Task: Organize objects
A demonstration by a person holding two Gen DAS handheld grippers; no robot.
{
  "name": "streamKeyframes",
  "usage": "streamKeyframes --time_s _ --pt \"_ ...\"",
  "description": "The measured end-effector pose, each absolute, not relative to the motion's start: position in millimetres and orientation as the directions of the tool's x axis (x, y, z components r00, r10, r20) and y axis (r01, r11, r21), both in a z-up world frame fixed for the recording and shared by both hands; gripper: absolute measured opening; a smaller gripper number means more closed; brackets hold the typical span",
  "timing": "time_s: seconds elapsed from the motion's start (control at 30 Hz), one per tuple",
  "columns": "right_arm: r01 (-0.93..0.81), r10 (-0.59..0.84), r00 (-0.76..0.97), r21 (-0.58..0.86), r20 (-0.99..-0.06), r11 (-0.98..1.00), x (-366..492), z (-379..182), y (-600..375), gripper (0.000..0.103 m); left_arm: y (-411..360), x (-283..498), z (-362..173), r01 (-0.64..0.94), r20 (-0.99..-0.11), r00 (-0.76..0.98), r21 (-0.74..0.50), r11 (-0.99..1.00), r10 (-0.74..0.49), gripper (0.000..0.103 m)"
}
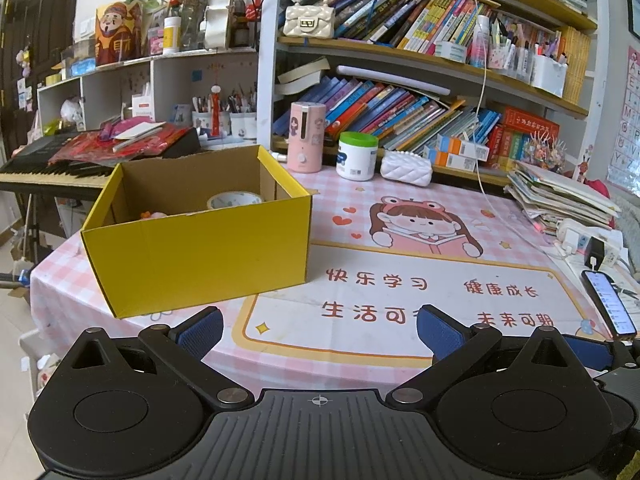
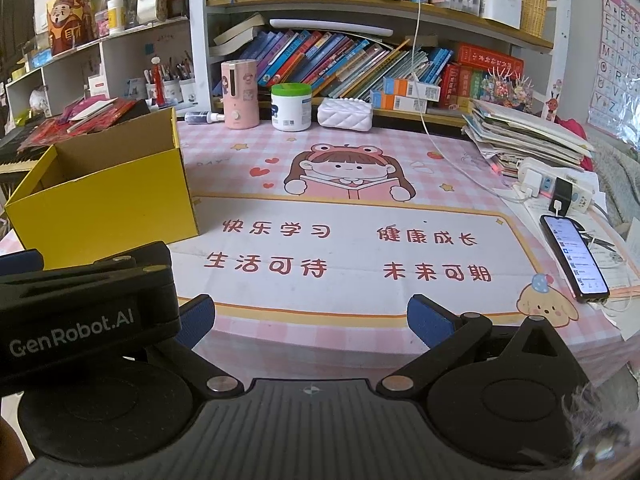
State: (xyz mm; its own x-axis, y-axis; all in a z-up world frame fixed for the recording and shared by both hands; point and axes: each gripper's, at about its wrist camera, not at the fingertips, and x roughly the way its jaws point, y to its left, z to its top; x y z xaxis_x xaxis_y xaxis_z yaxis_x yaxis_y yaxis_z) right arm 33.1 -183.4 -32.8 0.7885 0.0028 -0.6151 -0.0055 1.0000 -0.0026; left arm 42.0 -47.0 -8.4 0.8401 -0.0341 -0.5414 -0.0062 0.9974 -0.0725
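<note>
Left wrist view, from left to right: a black keyboard point(image 1: 48, 164) strewn with red papers lies beyond the table edge, then an open yellow cardboard box point(image 1: 196, 248) stands on the pink checked tablecloth point(image 1: 360, 196). Inside the box a roll of patterned tape point(image 1: 234, 200) lies against the far wall, with a small pink item beside it, too hidden to name. Behind the box stand a pink bottle-shaped appliance point(image 1: 306, 136), a white jar with a green lid point(image 1: 357, 156) and a white quilted case point(image 1: 406, 168). The cloth's printed girl reads a book above red characters, "快乐学习", "健康成长", "生活可" and "未来可期". A lit phone point(image 1: 610, 304) lies at the right edge, plugged into a cable. The left gripper point(image 1: 320, 326) hangs over the near edge of the cloth, its blue pads point(image 1: 200, 332) spread wide with nothing between them.

Right wrist view: the left gripper's black body crosses the lower left corner, lettered "GenRobot.AI" in white. The yellow box point(image 2: 108, 204) sits just beyond it at the table's left end. The cloth text reads in full here, "生活可待" included. A stack of papers and booklets point(image 2: 524, 136) and a white power strip point(image 2: 556, 186) sit at far right, with an alphabet poster point(image 2: 618, 44) on the wall. The right gripper point(image 2: 312, 320) is likewise wide open and empty over the cloth.
</note>
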Motion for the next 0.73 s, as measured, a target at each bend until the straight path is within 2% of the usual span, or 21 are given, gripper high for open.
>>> streamKeyframes --time_s 0.73 --pt "-0.009 0.005 0.782 -0.003 -0.624 1.0 33.7 -35.7 -183.9 0.103 -46.8 41.5 -9.8 -0.014 -0.554 0.832 -0.066 0.998 -0.025 0.103"
